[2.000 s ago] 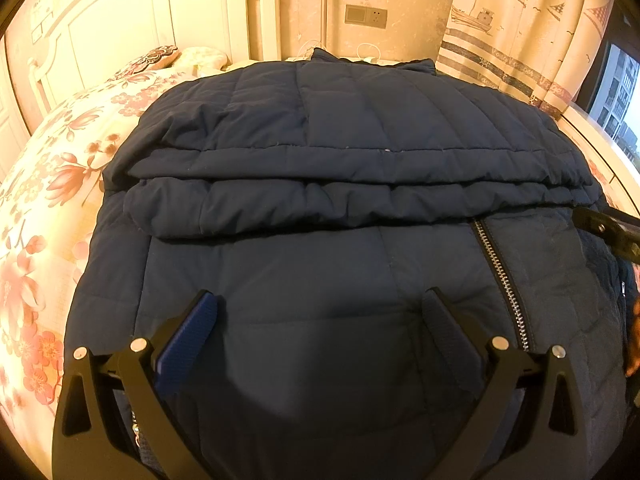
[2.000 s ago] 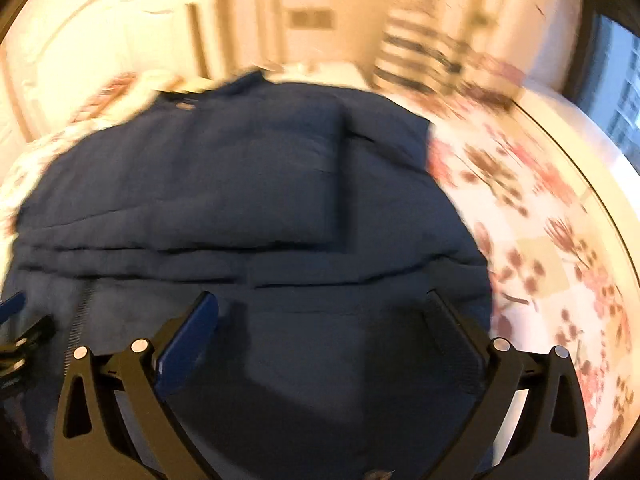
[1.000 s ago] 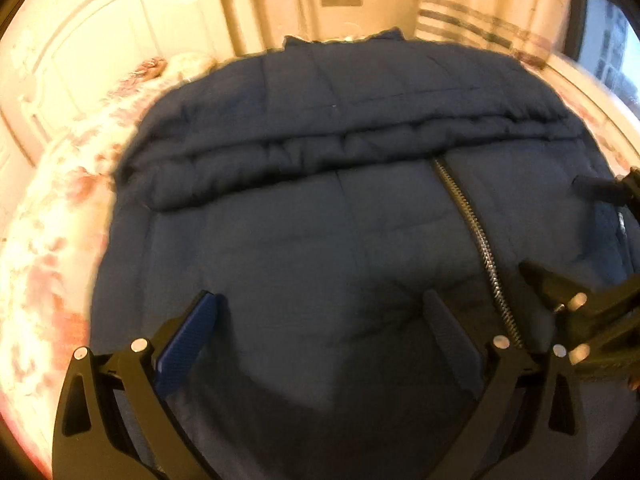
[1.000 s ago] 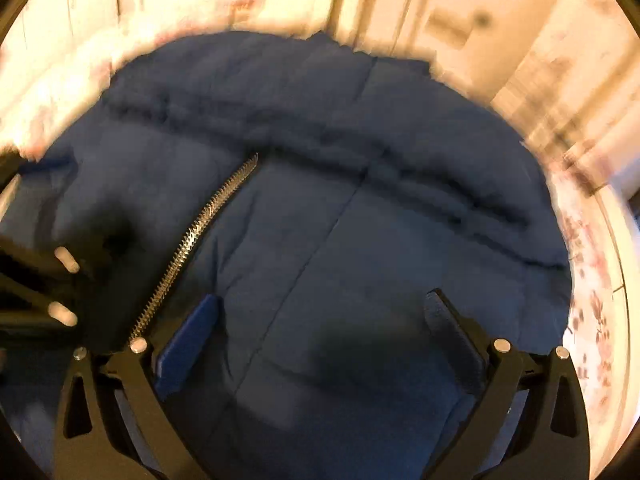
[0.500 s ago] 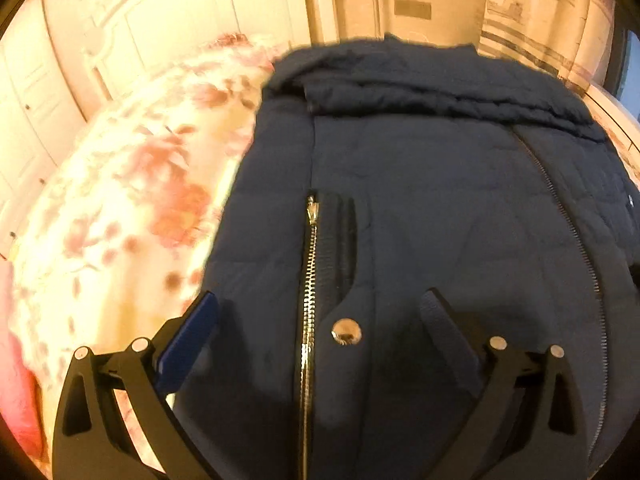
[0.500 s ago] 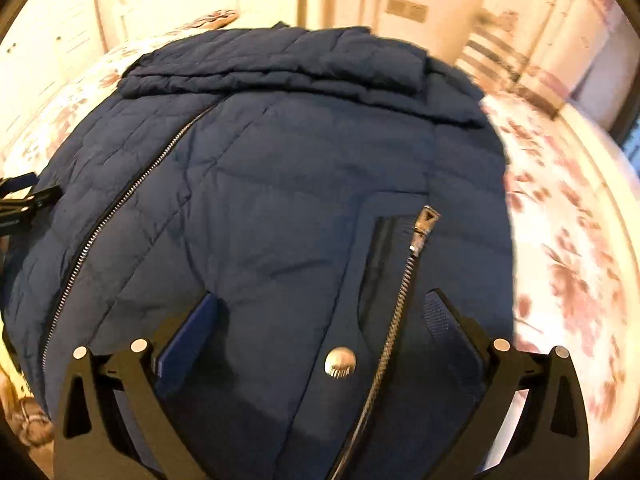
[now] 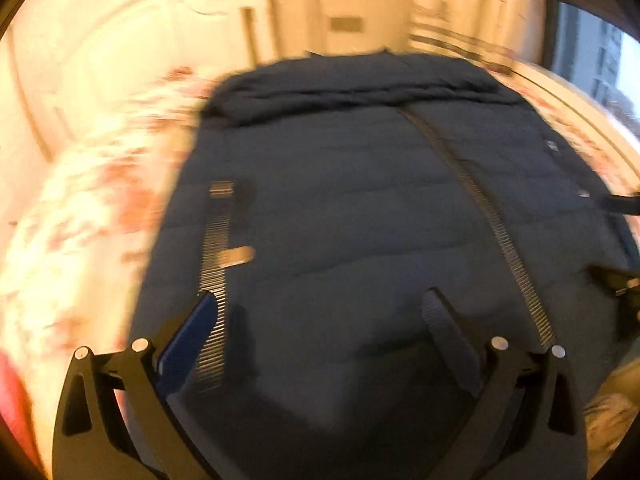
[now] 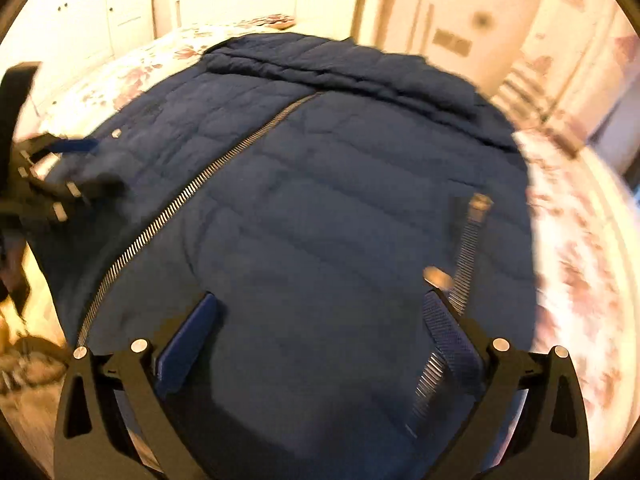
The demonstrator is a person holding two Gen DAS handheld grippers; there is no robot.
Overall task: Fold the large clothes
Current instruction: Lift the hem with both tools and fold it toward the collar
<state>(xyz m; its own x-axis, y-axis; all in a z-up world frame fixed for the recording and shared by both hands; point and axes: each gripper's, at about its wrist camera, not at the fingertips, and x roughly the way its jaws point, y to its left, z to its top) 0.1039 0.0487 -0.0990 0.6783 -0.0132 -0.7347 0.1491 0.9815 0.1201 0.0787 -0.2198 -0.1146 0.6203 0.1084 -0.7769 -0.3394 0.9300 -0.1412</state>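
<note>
Navy quilted fabric is filling both views: the padded jacket (image 7: 360, 208) is lying spread on the bed (image 7: 80, 208), front side up, and its upper part is already lying as a thick roll near the headboard (image 7: 120, 40). I think the sleeves are tucked there, but the blur is hiding the detail.

The left gripper (image 7: 320, 320) is hanging over the hem on the left half of the jacket, its fingers spread wide and nothing between them. The right gripper (image 8: 320, 320) is doing the same over the right half — released, empty, pads apart. In my judgement both are placed so low, one on each side of the main zipper (image 7: 480, 208), because the person is preparing to catch the hem at two points and fold the body upward evenly.

One pocket zipper (image 8: 466, 256) is lying just beside the right gripper's right pad, with a metal snap (image 8: 436, 274) near it — the metal may be slipping under a pad, so the fabric beside it is a better place to catch.

No brand, label or writing is readable anywhere; the left view is too blurred for small marks.
</note>
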